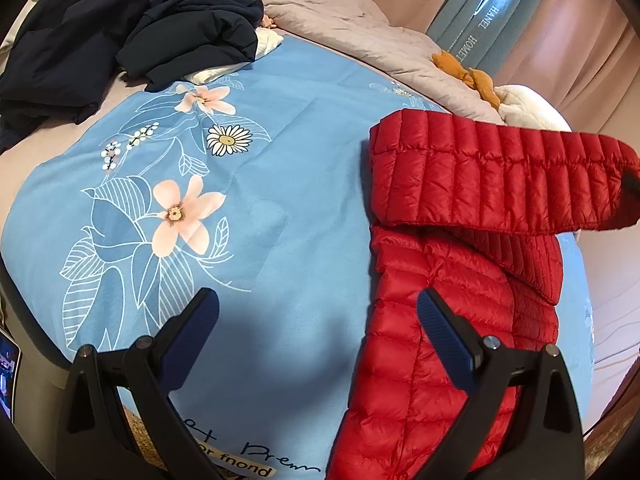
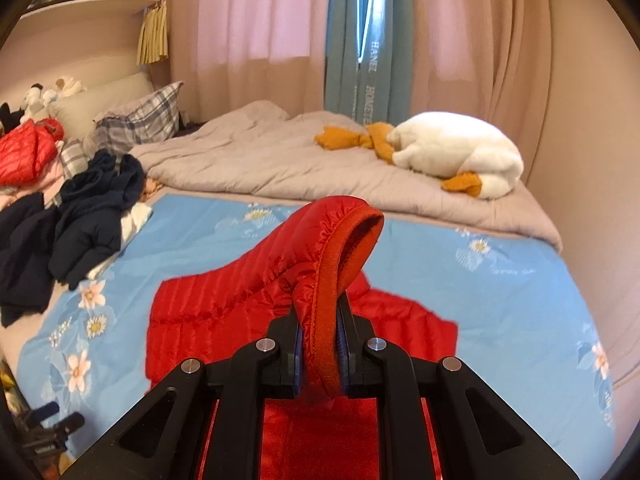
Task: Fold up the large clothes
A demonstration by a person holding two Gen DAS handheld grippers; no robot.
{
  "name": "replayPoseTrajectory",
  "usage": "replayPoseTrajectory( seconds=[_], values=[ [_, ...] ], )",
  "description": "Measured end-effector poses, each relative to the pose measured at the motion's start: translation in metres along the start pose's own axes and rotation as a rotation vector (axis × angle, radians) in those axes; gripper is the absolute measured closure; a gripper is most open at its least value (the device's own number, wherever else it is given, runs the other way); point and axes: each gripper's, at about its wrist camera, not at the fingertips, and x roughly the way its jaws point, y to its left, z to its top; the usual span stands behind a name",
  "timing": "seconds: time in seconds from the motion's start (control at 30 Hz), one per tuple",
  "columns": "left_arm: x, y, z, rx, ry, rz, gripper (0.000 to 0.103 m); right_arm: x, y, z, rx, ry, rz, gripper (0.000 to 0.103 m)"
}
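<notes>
A red quilted down jacket (image 1: 440, 340) lies on the blue flowered sheet (image 1: 300, 160), one sleeve (image 1: 500, 176) folded across its top. My left gripper (image 1: 318, 312) is open and empty, hovering at the jacket's left edge, its right finger over the red fabric. In the right wrist view my right gripper (image 2: 320, 344) is shut on the red sleeve cuff (image 2: 324, 320) and holds it lifted above the jacket's body (image 2: 192, 312).
Dark navy clothes (image 1: 120, 36) (image 2: 80, 216) are piled at the sheet's far left. A grey quilt (image 2: 280, 160) with a white and orange plush goose (image 2: 452, 152) lies behind. Another red jacket (image 2: 24, 152), pillows and curtains stand at the back.
</notes>
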Motion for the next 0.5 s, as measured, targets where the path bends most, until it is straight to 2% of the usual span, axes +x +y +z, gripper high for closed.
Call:
replayPoseTrajectory(
  seconds=[0.23, 0.5],
  values=[
    [0.006, -0.007, 0.0, 0.016, 0.011, -0.004, 0.004, 0.013, -0.014, 0.007, 0.028, -0.004, -0.041, 0.089],
    [0.015, -0.02, -0.001, 0.046, 0.03, -0.005, 0.004, 0.037, -0.047, -0.006, 0.115, 0.029, -0.094, 0.089]
  ],
)
